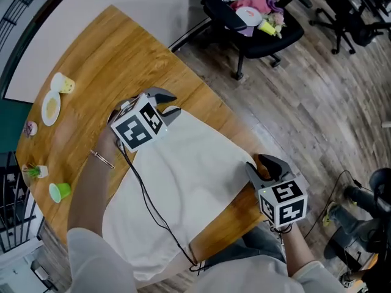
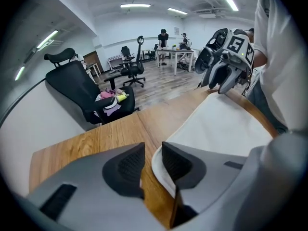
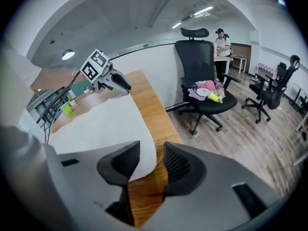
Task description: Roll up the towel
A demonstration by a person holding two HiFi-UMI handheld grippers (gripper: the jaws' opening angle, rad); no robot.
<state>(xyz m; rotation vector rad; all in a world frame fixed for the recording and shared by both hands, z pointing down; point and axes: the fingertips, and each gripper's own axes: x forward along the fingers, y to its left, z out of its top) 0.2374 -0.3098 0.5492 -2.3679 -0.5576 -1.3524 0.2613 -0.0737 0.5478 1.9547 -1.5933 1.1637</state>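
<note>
A white towel (image 1: 183, 176) lies spread flat on the wooden table (image 1: 122, 54). My left gripper (image 1: 171, 102) is at the towel's far left corner, pointing steeply down. In the left gripper view the jaws (image 2: 153, 154) stand a narrow gap apart, the towel's (image 2: 221, 124) curled corner edge lies against the right jaw, and bare wood shows beside it. My right gripper (image 1: 259, 165) is at the towel's far right corner by the table edge. In the right gripper view its jaws (image 3: 151, 155) straddle the corner of the towel (image 3: 96, 124) with a gap between the pads.
A black cable (image 1: 149, 200) runs across the towel from the left gripper. A plate (image 1: 51, 107), a green cup (image 1: 59, 191) and small items sit along the table's left side. An office chair (image 1: 256, 17) with toys stands on the floor beyond the table.
</note>
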